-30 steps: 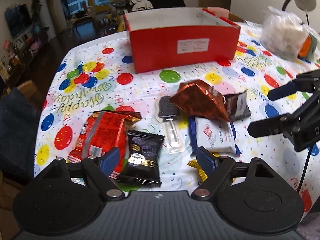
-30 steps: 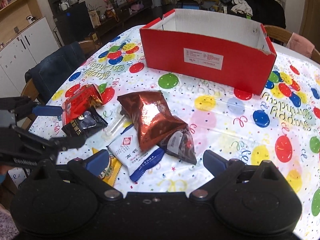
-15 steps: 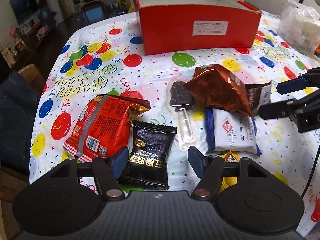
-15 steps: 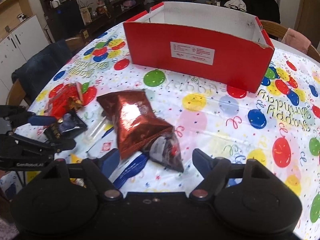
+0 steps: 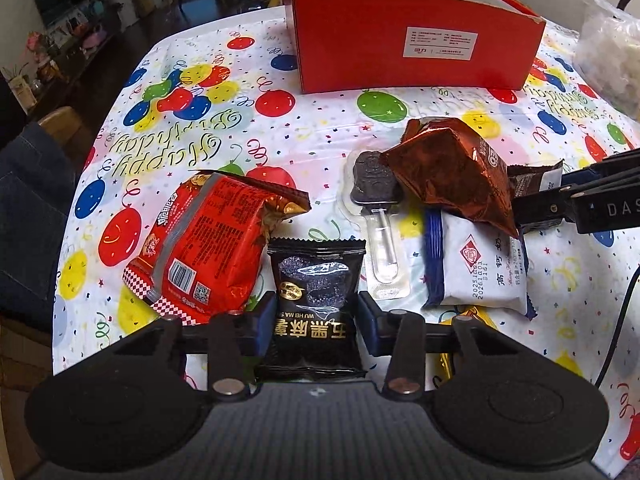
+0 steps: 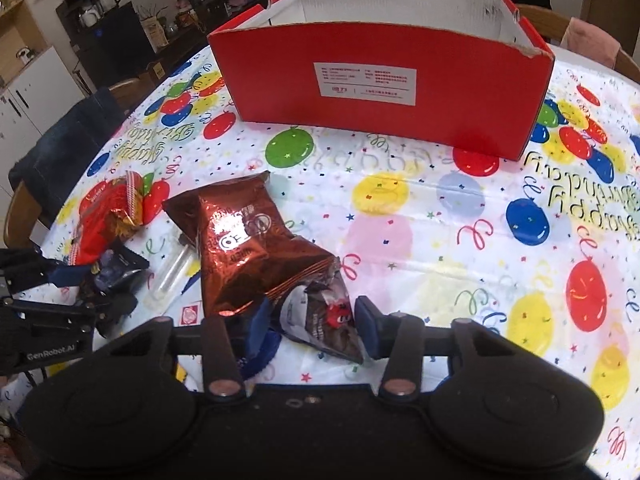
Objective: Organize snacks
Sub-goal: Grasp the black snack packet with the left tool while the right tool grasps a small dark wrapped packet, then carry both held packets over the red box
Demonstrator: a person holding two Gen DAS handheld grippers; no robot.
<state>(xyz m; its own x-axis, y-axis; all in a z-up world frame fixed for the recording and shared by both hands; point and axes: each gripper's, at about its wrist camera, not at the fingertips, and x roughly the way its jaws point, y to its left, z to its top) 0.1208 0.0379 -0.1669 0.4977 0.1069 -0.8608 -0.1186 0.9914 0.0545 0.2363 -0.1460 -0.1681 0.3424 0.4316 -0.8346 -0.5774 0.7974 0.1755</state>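
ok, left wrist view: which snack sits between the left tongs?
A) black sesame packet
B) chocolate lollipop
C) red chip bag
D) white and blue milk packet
A: the black sesame packet lies between the two blue pads of the left tongs, with the pads against its sides; the red chip bag lies off to the left of them.

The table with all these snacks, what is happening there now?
A person works two handheld grippers over the snack pile. The left gripper has been closing on the black sesame packet; the right gripper has been closing on the small brown candy bag. Both packets are still on the tablecloth, and the red box waits behind.
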